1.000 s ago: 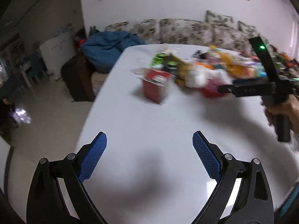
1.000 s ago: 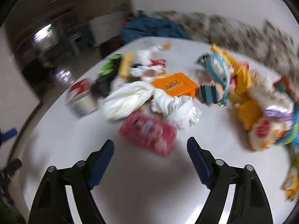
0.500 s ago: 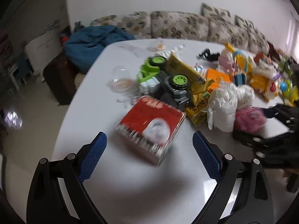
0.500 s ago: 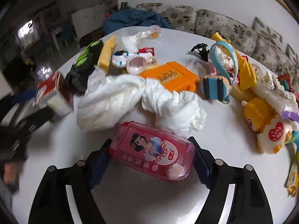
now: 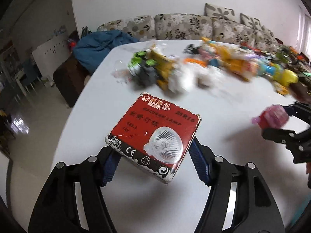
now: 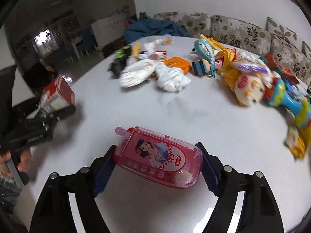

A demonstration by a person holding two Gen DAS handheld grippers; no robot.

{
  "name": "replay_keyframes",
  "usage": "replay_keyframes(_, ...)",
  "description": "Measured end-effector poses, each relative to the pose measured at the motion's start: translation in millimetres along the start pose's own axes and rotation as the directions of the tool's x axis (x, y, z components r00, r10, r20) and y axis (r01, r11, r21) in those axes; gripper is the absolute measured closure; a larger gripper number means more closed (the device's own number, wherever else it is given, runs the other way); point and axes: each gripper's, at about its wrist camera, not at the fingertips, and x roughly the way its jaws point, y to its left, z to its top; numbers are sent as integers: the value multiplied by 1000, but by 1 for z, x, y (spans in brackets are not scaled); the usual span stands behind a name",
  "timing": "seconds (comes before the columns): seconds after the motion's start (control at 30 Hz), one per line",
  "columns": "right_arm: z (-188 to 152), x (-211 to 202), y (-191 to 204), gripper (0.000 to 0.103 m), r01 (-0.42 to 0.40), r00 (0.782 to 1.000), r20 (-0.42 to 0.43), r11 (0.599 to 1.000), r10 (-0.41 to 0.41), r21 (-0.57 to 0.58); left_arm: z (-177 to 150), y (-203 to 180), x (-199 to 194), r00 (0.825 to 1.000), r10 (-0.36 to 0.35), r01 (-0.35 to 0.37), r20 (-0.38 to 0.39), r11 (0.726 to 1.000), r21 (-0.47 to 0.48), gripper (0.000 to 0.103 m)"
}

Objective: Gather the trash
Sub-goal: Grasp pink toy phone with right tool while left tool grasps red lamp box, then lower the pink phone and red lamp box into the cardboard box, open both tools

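My left gripper [image 5: 155, 161] is shut on a red halogen lamp box [image 5: 153, 137] and holds it above the white table [image 5: 223, 116]. My right gripper [image 6: 157, 169] is shut on a pink toy flip phone [image 6: 159, 157] with a princess picture, held above the table. In the left wrist view the right gripper [image 5: 279, 122] shows at the right with the pink phone [image 5: 270, 118]. In the right wrist view the left gripper [image 6: 48, 112] shows at the left with the red box [image 6: 58, 95].
A pile of toys, wrappers and crumpled white tissues [image 6: 155, 73] covers the far half of the table. An orange box [image 6: 176, 64] and a green toy car [image 5: 140, 62] lie in it. A floral sofa [image 5: 184, 27] stands behind.
Both grippers have closed: the left on the red box, the right on the pink phone. Both have lifted their items and drawn back from the pile.
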Motion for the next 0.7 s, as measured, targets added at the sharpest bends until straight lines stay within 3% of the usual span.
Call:
replay_keyframes(0.27,-125,-113,55,25,-137,990,8,988,138,-73,-103,-66,-94,999,-39,41,-17,996,74,38)
replay_keyframes(0.4,-202,-136,77,25,-205,977,-64,978,202,-47,-154,-88,-114,995,-65,72,-76,992,99,38)
replay_keyframes(0.57,-270,-98,79,25,-223,950,-216,974,226,40,-215,-117,-92,964,-104,138,-244,982,129,37)
replay_keyframes(0.7,-299,-40,72,23,-168,916,-355,982,188,88,-247,-130,-41,911,-106,185,-399,969,164,13)
